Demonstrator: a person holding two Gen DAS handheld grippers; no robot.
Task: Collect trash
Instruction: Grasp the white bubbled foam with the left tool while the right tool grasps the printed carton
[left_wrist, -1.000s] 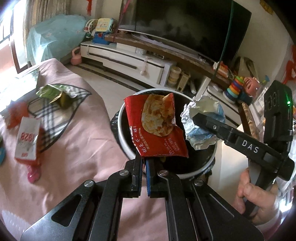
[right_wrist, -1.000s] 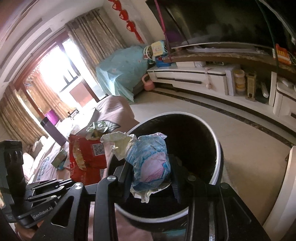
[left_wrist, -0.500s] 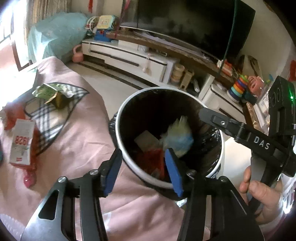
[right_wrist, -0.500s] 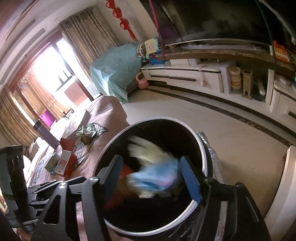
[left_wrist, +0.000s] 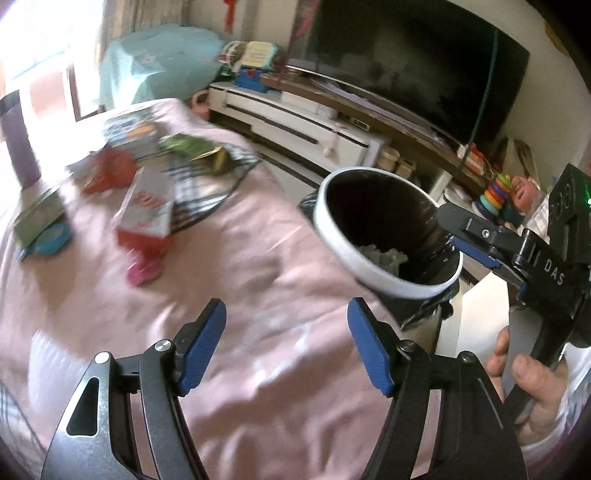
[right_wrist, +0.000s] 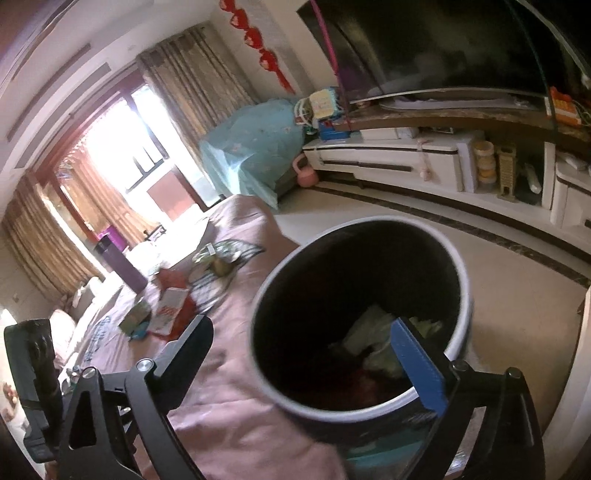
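Observation:
A black-lined trash bin with a white rim (left_wrist: 334, 236) stands beside the pink-covered table. Crumpled pale paper (right_wrist: 373, 332) and a red wrapper lie inside it. My right gripper (right_wrist: 303, 350) hovers over the bin's mouth, its jaws opening wide with nothing between them; in the left wrist view the right gripper (left_wrist: 456, 232) reaches over the far rim. My left gripper (left_wrist: 286, 332) is over the pink cloth to the left of the bin, jaws opening and empty. Loose trash lies on the cloth: a red-and-white carton (left_wrist: 147, 210), a green wrapper (left_wrist: 188, 146), a small pink piece (left_wrist: 144, 271).
A green box (left_wrist: 37, 214) and a dark purple bottle (left_wrist: 18, 140) are at the cloth's left side. A white TV cabinet (right_wrist: 399, 162) with a large screen runs along the far wall. Tiled floor (right_wrist: 517, 295) lies beyond the bin. A hand (left_wrist: 532, 391) holds the right gripper's handle.
Both grippers opened and let go: the red snack bag and the crumpled blue-white wad dropped into the bin. My left gripper swung left, away from the bin and over the cloth.

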